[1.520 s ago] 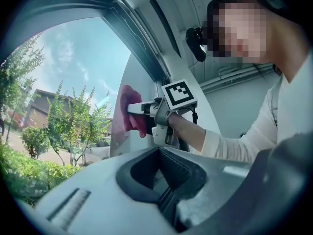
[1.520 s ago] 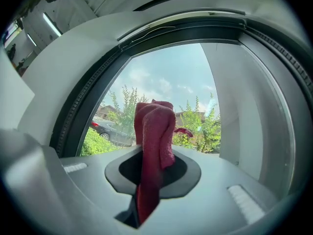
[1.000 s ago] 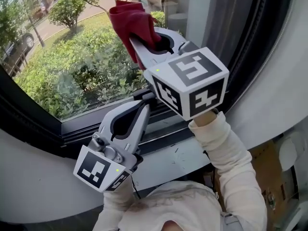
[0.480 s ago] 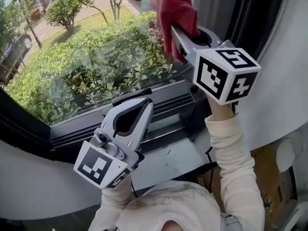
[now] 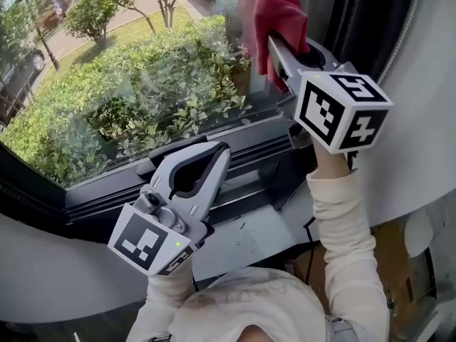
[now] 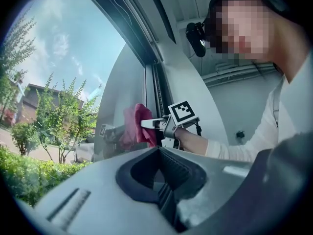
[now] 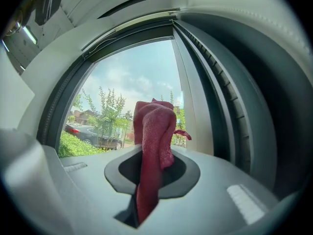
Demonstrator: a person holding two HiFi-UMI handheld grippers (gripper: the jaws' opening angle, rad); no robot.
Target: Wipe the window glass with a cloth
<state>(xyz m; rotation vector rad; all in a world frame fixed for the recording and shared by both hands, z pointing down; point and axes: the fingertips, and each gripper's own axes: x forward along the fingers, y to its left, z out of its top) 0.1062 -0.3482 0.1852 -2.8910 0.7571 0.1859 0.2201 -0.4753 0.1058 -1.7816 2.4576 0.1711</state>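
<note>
Now: you're clamping right gripper (image 5: 273,47) on red cloth (image 5: 276,11), bunch bulging past jaw tips, seemingly touching window glass (image 5: 142,84) just ahead. Left gripper (image 5: 211,152) hanging below, jaws together, empty. Risk: snagging on frame (image 5: 338,20) beside gripper's right, tugging cloth loose, jaw tips scraping glass.

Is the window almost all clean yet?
Nothing looks finished for sure. The right gripper is shut on the red cloth, pressing it on the window glass by the right frame. Hazy patches show mid-pane, so more wiping looks left. The left gripper is shut, empty.
</note>
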